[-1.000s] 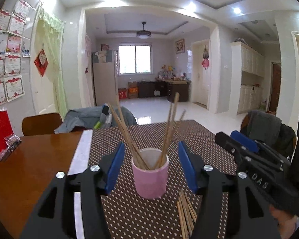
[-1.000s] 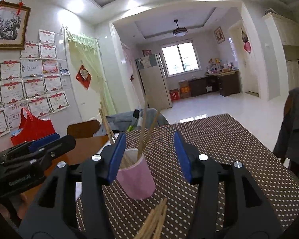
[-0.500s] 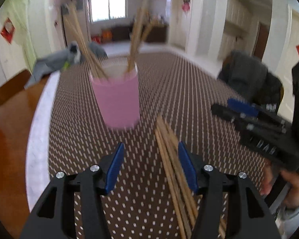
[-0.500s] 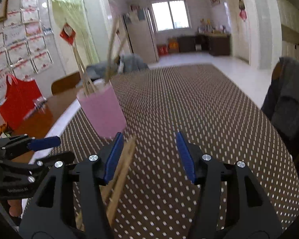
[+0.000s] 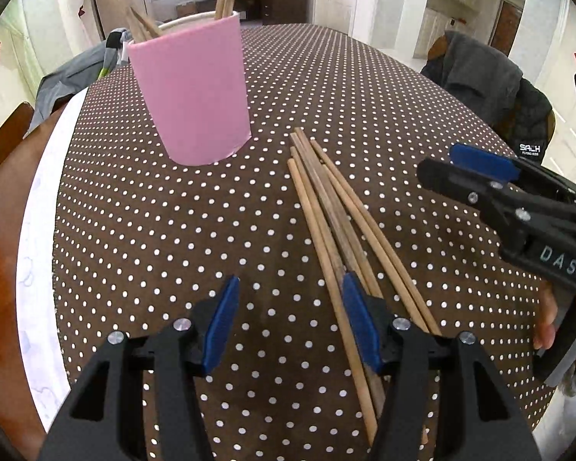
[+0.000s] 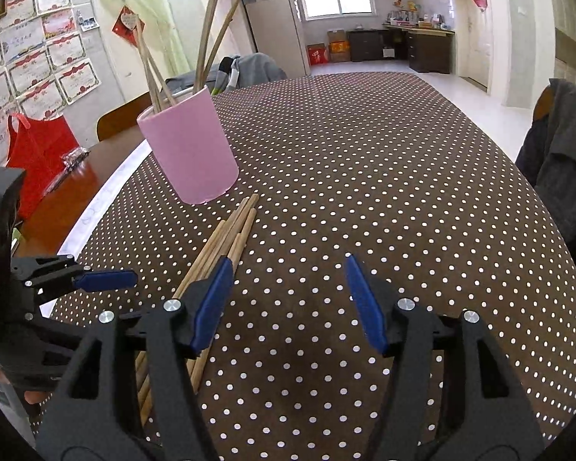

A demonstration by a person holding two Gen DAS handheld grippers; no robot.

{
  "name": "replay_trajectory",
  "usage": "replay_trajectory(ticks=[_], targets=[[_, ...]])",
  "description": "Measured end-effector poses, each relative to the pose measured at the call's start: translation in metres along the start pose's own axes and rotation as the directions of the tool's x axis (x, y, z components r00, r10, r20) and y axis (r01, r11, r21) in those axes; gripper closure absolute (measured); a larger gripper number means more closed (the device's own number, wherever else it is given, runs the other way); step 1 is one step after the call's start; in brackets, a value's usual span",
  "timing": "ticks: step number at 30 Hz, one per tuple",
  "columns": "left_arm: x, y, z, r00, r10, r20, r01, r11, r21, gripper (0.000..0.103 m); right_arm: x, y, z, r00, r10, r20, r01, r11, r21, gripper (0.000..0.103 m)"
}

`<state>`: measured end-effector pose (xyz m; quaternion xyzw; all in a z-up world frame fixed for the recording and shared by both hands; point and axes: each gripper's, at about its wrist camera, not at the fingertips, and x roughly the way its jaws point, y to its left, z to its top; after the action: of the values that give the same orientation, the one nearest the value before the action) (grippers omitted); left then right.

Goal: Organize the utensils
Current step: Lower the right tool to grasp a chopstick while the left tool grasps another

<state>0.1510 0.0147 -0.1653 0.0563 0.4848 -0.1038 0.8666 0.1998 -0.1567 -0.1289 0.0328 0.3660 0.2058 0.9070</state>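
Progress: part done | cup (image 5: 194, 96) holds several sticks | bundle (image 5: 338, 226) loose on cloth (image 6: 364, 153), left to load | left gripper (image 5: 288, 319) spread, empty | right gripper (image 6: 288, 303) spread, empty

The left gripper (image 5: 288, 319) hangs low over the table (image 5: 219, 230) with its jaws spread wide and nothing between them; its right blue pad (image 5: 359, 319) sits above the loose chopsticks (image 5: 326, 207). The right gripper (image 6: 288, 301) is likewise spread and empty over the table, its left pad (image 6: 211, 303) above the same chopsticks. Each gripper shows at the edge of the other's view, held by a partly visible hand (image 5: 547, 326).
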Motion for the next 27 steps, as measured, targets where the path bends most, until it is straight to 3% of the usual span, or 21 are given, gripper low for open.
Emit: replay_trajectory(ticks=[11, 19, 27], targets=[[0.001, 0.008, 0.008, 1.0, 0.002, -0.006, -0.003, 0.999, -0.043, 0.043, 0.019, 0.02, 0.0, 0.995, -0.02, -0.093, 0.013, 0.997, -0.071, 0.04], [0.002, -0.001, 0.005, 0.998, 0.062, -0.016, -0.062, 0.998, 0.004, 0.042, 0.032, 0.031, 0.001, 0.987, -0.045, -0.154, 0.029, 0.994, -0.103, 0.04], [0.002, 0.003, 0.003, 0.999, 0.047, -0.013, -0.047, 0.999, -0.011, 0.042, 0.048, 0.041, 0.0, 0.977, -0.068, -0.201, 0.042, 0.99, -0.132, 0.038]])
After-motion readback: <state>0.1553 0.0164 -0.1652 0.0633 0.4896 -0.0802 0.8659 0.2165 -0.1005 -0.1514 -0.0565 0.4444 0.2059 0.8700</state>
